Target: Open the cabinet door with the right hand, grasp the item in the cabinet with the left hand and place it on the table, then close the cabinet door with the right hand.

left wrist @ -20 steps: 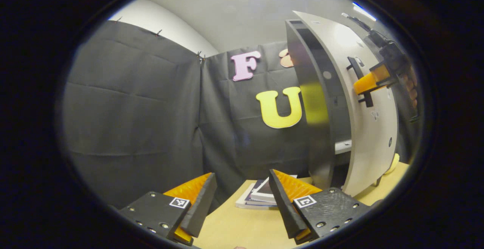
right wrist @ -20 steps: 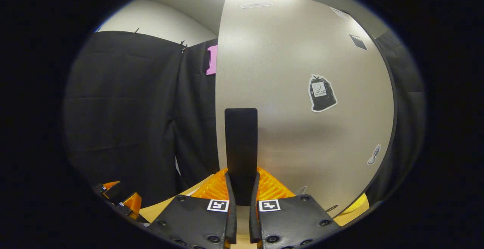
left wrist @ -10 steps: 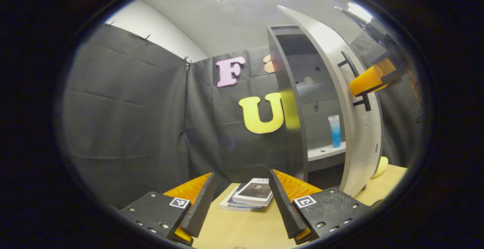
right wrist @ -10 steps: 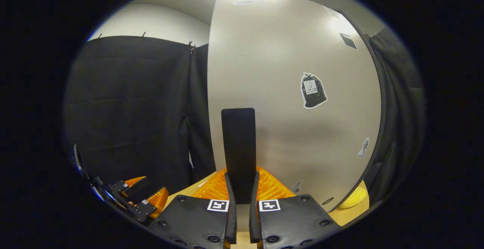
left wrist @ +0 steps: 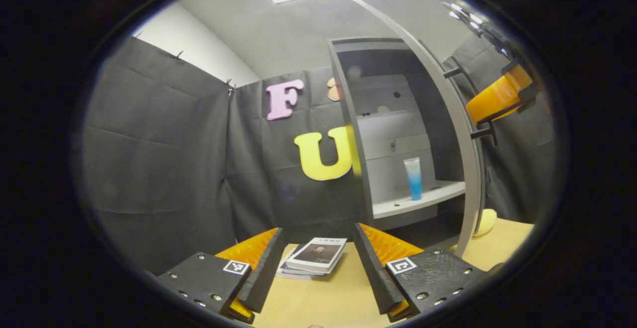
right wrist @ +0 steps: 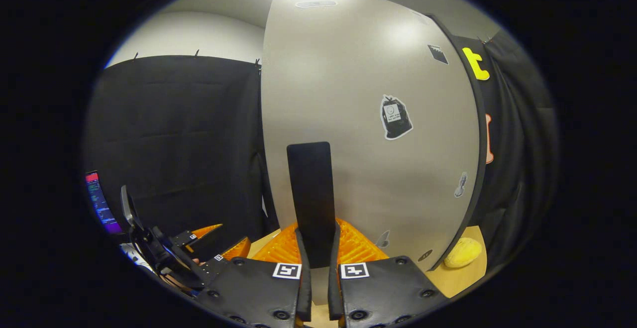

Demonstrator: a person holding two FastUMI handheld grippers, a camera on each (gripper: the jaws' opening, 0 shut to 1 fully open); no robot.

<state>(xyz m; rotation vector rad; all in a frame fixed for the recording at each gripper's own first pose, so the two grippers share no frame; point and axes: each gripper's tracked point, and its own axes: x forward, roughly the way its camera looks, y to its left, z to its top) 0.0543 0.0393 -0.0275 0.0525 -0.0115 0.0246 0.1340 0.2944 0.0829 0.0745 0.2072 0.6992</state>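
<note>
Clamping the flat black door handle (right wrist: 311, 196) between both fingers, the right gripper (right wrist: 318, 263) holds the pale grey cabinet door (right wrist: 368, 134) swung wide. The left gripper (left wrist: 318, 263) hangs spread over the light wooden table (left wrist: 318, 298), stacked books (left wrist: 314, 257) just ahead. Farther off to its right, a blue-and-white tube (left wrist: 413, 178) stands upright on the cabinet's white shelf (left wrist: 423, 199).

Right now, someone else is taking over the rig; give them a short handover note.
Right gripper: jaws shut on the cabinet door's handle, holding the cabinet door swung open.
Left gripper: jaws open, empty, above the table near a stack of books.
Blue tube stands upright on the cabinet shelf.
Done: door opened.
Left: grasp the tube with the left gripper, set it on the table, then close the door with the right.
</note>
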